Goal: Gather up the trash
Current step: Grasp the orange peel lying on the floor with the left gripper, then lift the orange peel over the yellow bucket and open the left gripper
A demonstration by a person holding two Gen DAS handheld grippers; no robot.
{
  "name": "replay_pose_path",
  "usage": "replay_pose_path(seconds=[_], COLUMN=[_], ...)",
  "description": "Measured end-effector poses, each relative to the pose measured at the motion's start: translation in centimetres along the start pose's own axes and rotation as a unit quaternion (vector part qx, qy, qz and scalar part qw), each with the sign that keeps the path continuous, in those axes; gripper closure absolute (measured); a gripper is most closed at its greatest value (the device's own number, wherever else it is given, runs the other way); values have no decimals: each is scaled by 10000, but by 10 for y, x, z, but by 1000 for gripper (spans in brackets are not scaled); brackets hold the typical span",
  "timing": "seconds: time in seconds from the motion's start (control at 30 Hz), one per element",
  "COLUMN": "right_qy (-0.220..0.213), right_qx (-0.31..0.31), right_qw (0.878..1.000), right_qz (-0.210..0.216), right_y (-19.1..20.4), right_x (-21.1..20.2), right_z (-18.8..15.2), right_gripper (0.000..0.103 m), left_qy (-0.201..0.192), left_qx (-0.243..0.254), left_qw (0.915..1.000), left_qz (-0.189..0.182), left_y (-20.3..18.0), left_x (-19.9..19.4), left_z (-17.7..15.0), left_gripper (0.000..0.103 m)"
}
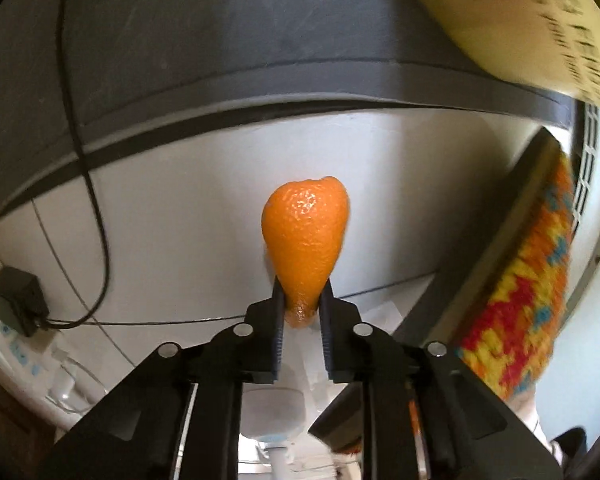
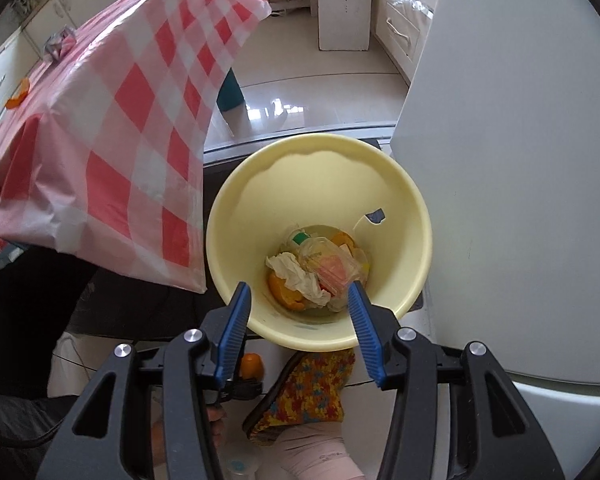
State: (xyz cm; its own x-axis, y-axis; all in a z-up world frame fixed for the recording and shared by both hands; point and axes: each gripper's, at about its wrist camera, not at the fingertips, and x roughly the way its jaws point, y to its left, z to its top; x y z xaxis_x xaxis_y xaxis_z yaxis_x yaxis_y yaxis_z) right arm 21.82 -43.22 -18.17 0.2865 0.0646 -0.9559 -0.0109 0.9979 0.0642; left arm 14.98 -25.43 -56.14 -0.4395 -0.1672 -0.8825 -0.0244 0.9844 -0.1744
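Note:
My left gripper [image 1: 302, 300] is shut on a piece of orange peel [image 1: 305, 240], held low over the floor; the peel also shows in the right wrist view [image 2: 251, 365], below the bin. My right gripper [image 2: 298, 300] is open and empty, right above the yellow trash bin [image 2: 414, 240]. The bin holds a crumpled tissue [image 2: 300, 276], a clear plastic wrapper [image 2: 332, 268] and orange peels [image 2: 284, 292]. More orange peel [image 2: 19, 94] and a crumpled wrapper [image 2: 60, 44] lie on the table with the pink checkered cloth [image 2: 112, 136].
The bin's yellow outer wall [image 1: 520, 20] is at the top right of the left wrist view. A foot in a colourful knitted slipper [image 2: 304, 392] stands beside the bin. A black cable [image 1: 84, 160] and adapter [image 1: 16, 300] lie on the floor. A white fridge [image 2: 520, 160] is at right.

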Motion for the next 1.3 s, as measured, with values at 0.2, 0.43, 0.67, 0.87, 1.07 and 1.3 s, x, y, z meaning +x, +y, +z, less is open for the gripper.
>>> replay_pose_path(seconds=[0.2,0.43,0.67,0.87,1.07,1.3], right_qy=[124,112,179,361,540,561], right_qx=[-80,-189,-281,-311,-435,-678], right_qw=[9996,9988,9970,9938,9904,9877], right_qz=[-236,-426,-705,-1003,-1193,-1295], right_y=[-4,0,0,-8,-8,-1], right_x=[10,12,22,41,55,58], right_z=[-6,-5,-7,-13,-22,-31], right_gripper=[53,53,53,53,53,53], left_qy=[-220,-369,-277,-545,-1179,-1949], left_qx=[296,773,1725,2598,3072,3156], left_qw=[9992,9951,9809,9611,9420,9276], left_qz=[178,485,856,761,656,455], left_y=[6,-6,-36,-57,-50,-48], left_x=[-35,-78,-127,-195,-240,-293], left_z=[-17,-32,-80,-127,-178,-207], left_gripper=[90,90,90,90,90,90])
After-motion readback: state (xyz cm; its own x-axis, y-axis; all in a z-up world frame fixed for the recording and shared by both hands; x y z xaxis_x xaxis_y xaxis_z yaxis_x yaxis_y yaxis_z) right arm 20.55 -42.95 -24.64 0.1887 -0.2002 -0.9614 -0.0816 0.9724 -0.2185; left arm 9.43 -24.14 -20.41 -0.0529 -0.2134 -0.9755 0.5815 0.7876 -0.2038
